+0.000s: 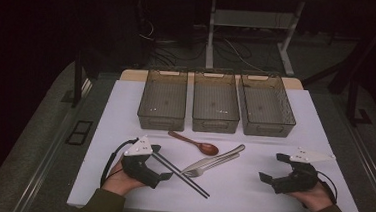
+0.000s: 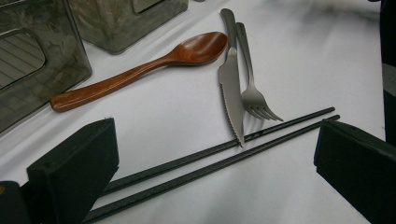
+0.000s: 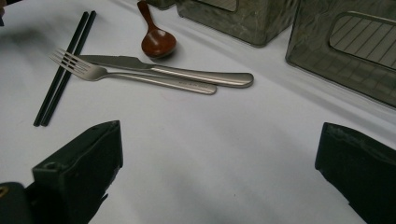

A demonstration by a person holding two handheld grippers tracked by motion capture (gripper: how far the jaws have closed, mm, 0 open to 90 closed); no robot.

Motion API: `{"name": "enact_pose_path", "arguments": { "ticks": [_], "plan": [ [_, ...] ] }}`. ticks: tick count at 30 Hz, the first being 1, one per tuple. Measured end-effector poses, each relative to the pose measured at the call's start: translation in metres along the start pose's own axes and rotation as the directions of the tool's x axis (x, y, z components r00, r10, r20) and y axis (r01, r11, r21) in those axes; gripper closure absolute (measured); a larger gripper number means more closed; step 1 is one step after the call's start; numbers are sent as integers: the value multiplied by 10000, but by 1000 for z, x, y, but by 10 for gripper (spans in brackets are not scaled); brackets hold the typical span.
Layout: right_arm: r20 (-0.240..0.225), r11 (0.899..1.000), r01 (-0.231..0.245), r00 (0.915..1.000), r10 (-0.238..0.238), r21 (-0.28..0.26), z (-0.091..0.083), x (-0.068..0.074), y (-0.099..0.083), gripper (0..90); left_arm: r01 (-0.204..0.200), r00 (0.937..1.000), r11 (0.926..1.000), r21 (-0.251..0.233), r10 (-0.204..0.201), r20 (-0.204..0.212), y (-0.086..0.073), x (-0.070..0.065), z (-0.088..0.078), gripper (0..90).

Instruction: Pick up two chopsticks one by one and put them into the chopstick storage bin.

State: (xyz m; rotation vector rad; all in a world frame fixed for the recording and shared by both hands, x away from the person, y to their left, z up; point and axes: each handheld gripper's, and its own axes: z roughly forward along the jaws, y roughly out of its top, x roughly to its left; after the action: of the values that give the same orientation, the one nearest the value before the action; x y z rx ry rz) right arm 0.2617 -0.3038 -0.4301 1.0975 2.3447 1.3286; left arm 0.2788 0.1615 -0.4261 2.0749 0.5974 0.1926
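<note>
Three smoky translucent plastic bins (image 1: 216,107) are ranged along the white tabletop (image 1: 293,148). One wooden spoon (image 2: 140,70), one steel knife (image 2: 231,79), one steel fork (image 2: 252,88) and apparently two black chopsticks (image 2: 210,161) are laid centrally. Left gripper (image 1: 153,164) and right gripper (image 1: 274,167) are held with fingers spread, empty.

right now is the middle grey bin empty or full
Empty: the middle translucent grey plastic bin shows a bare ribbed floor in the high view, nothing inside.
</note>
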Motion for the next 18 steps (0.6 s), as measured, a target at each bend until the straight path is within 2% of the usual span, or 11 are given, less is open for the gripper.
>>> {"name": "enact_pose_path", "arguments": {
  "ticks": [11,13,18],
  "plan": [
    [-50,10000,-10,10000,10,-36,-2,0,0,10,-160,9999,9998,92,160,-4,5,2,2,0],
    [-80,10000,-35,10000,34,-58,-1,0,0,10,-242,9997,9997,63,242,-43,6,3,1,28],
    [-89,10000,-38,10000,38,-14,-1,0,0,10,-87,9999,10000,-20,86,-83,10,10,0,106]
  ]
}}
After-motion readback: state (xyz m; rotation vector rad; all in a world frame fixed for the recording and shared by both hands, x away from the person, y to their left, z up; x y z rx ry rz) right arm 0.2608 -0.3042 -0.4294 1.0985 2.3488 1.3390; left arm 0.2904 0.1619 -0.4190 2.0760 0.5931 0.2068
